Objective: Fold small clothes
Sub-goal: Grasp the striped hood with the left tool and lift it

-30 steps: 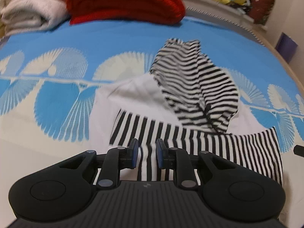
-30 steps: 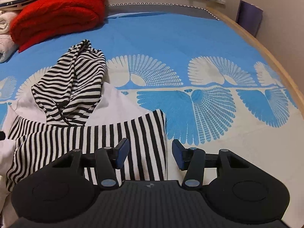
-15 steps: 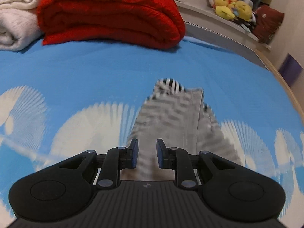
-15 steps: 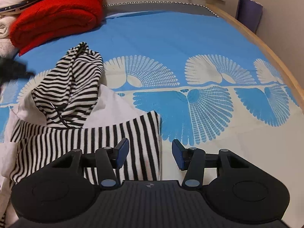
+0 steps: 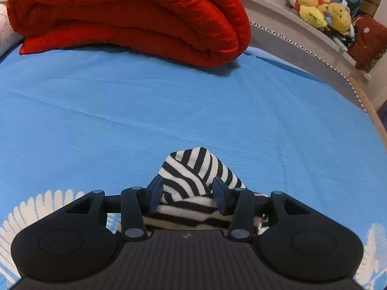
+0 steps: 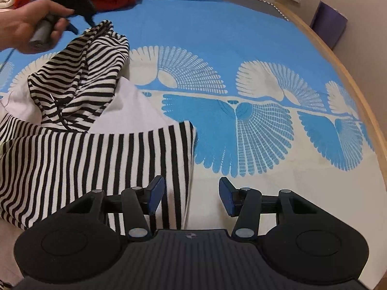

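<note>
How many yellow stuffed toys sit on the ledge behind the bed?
2: one yellow toy at left on the ledge, a second yellow toy right beside it. More may be hidden.

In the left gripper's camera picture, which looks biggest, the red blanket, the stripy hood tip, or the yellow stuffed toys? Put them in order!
1. Folded red quilted blanket, easily the largest.
2. Black-and-white striped hood tip, though it sits nearest the camera, which enlarges it.
3. Yellow plush toys, smallest, but farthest away.

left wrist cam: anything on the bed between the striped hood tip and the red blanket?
Nothing: in the left wrist view only bare blue bedspread lies between the striped hood tip and the folded red blanket.
</note>
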{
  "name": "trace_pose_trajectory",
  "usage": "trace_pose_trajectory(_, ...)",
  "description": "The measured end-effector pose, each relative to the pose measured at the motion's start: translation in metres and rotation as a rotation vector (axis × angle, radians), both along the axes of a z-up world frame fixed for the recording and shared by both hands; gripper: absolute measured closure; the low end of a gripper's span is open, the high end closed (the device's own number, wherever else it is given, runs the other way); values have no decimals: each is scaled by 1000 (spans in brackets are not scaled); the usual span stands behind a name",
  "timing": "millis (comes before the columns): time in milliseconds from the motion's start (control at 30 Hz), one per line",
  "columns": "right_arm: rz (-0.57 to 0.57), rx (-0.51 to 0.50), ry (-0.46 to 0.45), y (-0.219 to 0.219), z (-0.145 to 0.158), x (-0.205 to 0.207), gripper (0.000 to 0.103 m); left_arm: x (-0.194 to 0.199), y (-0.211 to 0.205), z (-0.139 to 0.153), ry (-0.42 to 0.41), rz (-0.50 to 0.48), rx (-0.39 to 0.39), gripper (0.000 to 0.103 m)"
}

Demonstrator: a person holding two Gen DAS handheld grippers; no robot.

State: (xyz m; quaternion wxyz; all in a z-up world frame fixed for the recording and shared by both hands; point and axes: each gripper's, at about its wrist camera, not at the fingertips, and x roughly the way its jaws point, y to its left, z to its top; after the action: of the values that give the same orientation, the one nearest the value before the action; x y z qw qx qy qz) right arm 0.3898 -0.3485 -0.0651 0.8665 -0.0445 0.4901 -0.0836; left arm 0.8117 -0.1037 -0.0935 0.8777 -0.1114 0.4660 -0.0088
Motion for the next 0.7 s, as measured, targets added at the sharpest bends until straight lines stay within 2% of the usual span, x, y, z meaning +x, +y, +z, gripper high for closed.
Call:
trace_pose_trajectory(67, 0, 1, 1, 1, 0, 1, 50, 3, -4, -9, 22, -9, 34, 78)
trace_pose_trajectory(100, -4, -1, 4, 0, -2, 2, 50, 2, -6, -13, 36, -31, 51, 100)
trace_pose_trajectory(200, -5, -10, 4, 0, -1, 3, 50, -18, -10, -1, -22, -118, 111, 102)
trace_pose_trajectory(300, -15, -11, -21, -2, 7, 4, 50, -61, 0, 32, -125, -196, 59, 103)
trace_pose_trajectory(400, -52, 6, -50, -5, 15, 5, 50, -140, 12, 72, -250, -328, 24, 103)
trace_pose_trajectory(467, -67, 27, -75, -6, 22, 5, 50, -215, 26, 96, -327, -436, -38, 103)
trace_pose_trajectory(533, -84, 55, -118, -8, 33, 3, 51, -290, 44, 110, -356, -534, -103, 102)
trace_pose_trajectory(600, -111, 77, -171, -10, 43, 0, 51, -360, 61, 107, -305, -613, -128, 102)
trace_pose_trajectory(700, -174, 143, -236, -19, 56, -6, 51, -424, 85, 91, -59, -695, -93, 100)
